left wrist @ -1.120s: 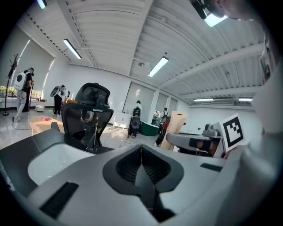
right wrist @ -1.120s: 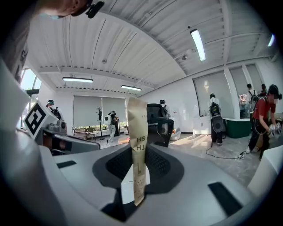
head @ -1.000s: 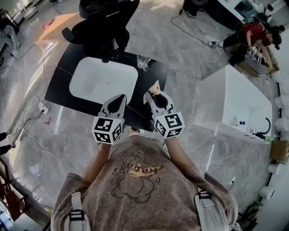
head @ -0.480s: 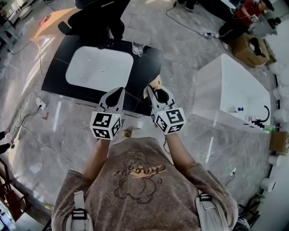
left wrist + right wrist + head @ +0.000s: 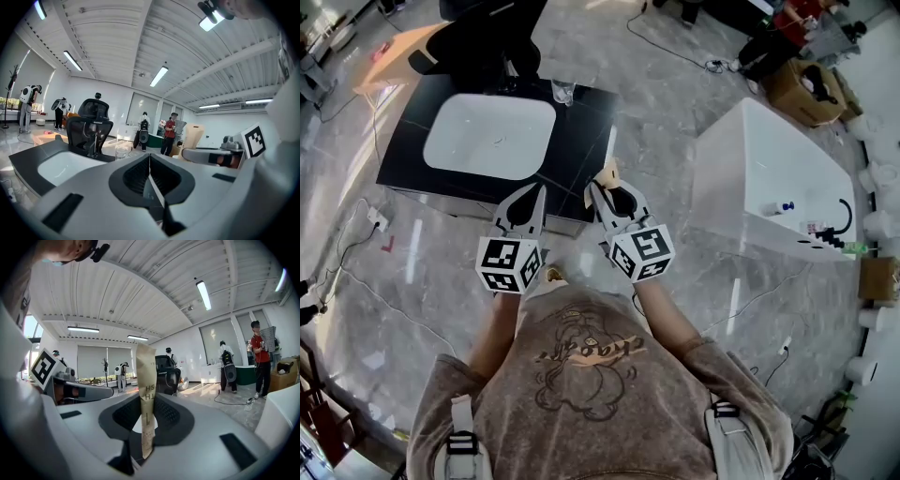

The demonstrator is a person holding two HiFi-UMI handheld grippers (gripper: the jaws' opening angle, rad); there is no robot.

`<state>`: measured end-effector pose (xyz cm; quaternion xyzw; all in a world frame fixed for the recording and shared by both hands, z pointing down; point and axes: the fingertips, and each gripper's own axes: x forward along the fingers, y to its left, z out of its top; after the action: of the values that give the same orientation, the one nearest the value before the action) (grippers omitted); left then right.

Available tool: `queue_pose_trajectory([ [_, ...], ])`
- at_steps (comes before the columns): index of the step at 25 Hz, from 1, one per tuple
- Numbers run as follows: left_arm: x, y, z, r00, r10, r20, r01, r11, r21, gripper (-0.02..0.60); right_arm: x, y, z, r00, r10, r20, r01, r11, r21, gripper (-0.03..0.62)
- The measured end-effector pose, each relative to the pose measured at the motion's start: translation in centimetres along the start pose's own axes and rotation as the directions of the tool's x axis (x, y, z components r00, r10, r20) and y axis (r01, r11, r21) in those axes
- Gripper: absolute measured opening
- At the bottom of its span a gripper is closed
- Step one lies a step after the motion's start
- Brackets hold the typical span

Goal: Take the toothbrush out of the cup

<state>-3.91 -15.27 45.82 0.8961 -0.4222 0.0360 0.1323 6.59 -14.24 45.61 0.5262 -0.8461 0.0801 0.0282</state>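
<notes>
Holding the toothbrush (image 5: 146, 376) well away from the cup (image 5: 563, 92)

My right gripper (image 5: 146, 404) is clamped on the paper-wrapped toothbrush, which stands upright between the pads. My left gripper (image 5: 150, 161) is closed with nothing in it. The cup sits over on the black counter (image 5: 586, 131), just beside the white sink (image 5: 525, 150).

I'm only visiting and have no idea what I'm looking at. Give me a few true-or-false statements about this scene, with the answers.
1. The right gripper is clamped on a tan paper packet. True.
2. The left gripper holds something too. False: its jaws are together with nothing between them.
3. The clear glass stands inside the white basin. False: it stands on the black counter, beyond the basin.
4. A black office chair stands behind the counter. True.
</notes>
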Motion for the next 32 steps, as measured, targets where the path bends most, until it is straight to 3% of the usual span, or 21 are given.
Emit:
queue_pose_trajectory([
  [16, -7.2, -9.1, -2.8, 1.000, 0.023, 0.006, -0.023, 1.000, 0.001, 0.017, -11.4, 3.6, -2.4, 0.999, 0.037, 0.003, -0.038, 0.999, 0.017, 0.086],
  [32, -10.4, -12.4, -3.6, 1.000, 0.017, 0.012, -0.017, 1.000, 0.009, 0.017, -15.2, 5.6, -3.1, 0.999, 0.052, 0.018, -0.052, 0.998, 0.030, 0.078],
])
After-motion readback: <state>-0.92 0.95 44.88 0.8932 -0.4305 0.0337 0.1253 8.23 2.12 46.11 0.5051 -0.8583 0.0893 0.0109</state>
